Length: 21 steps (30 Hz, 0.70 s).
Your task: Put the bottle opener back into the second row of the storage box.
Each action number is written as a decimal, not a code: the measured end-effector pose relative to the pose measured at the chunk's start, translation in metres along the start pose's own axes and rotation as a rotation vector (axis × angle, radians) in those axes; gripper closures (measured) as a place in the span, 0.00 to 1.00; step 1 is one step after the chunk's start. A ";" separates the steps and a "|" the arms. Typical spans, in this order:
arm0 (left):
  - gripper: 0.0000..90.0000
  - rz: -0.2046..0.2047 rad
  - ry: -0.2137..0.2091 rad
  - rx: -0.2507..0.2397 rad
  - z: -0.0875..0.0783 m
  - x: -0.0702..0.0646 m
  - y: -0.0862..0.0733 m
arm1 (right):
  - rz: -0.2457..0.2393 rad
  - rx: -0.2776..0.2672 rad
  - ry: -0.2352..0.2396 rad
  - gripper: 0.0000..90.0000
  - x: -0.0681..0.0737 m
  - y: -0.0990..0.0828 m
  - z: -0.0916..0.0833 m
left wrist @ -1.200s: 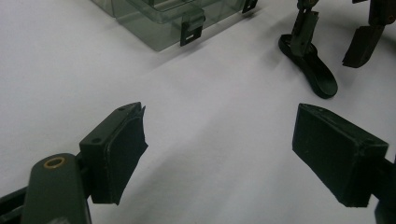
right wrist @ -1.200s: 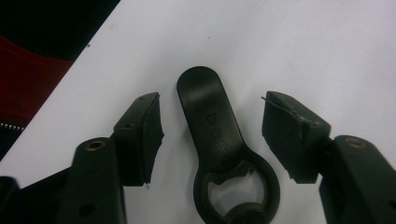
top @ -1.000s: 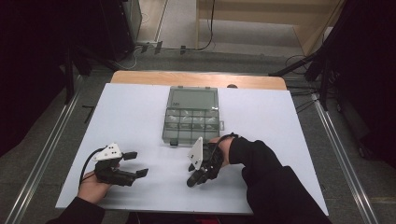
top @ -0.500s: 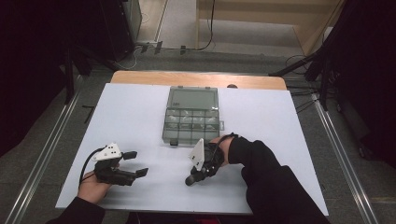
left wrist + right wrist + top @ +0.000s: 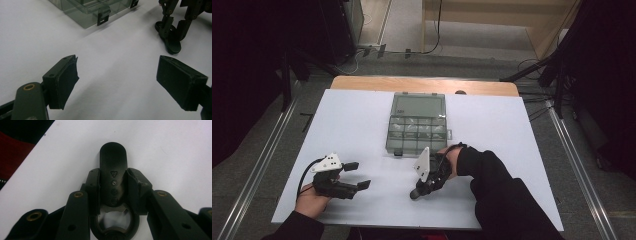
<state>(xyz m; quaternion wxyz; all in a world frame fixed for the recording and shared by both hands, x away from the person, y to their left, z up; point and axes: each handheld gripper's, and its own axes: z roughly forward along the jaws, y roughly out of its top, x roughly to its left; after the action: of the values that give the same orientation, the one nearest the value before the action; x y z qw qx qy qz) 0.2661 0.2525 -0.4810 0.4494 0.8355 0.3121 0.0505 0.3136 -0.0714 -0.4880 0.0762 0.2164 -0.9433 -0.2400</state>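
As its jaws just closed, right tool (image 5: pixel 113 192) grips bottle opener (image 5: pixel 113 162) — flat.

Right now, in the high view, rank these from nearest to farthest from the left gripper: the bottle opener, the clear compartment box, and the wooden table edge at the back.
From the left gripper:
1. Bottle opener, to its right, clamped in the right gripper.
2. Clear compartment box, up and right, mid-table.
3. Wooden table edge, along the far side.

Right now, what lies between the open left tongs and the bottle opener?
Nothing: in the left gripper view, bare white table runs from the left tongs to the bottle opener.
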 end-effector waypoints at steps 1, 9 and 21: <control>0.19 0.000 0.000 0.001 0.000 0.000 0.000 | 0.016 -0.001 0.004 0.73 0.000 0.000 -0.001; 0.19 0.005 -0.009 0.013 0.001 -0.001 0.000 | 0.190 -0.021 0.012 0.73 0.002 0.002 -0.014; 0.19 0.003 -0.003 0.010 0.000 0.000 0.000 | 0.430 -0.012 0.022 0.73 0.001 -0.002 -0.028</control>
<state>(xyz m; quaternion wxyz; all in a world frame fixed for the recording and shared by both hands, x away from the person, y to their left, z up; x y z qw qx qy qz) 0.2658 0.2520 -0.4812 0.4457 0.8383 0.3102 0.0487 0.3200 -0.0851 -0.4644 0.1375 0.0122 -0.9653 -0.2215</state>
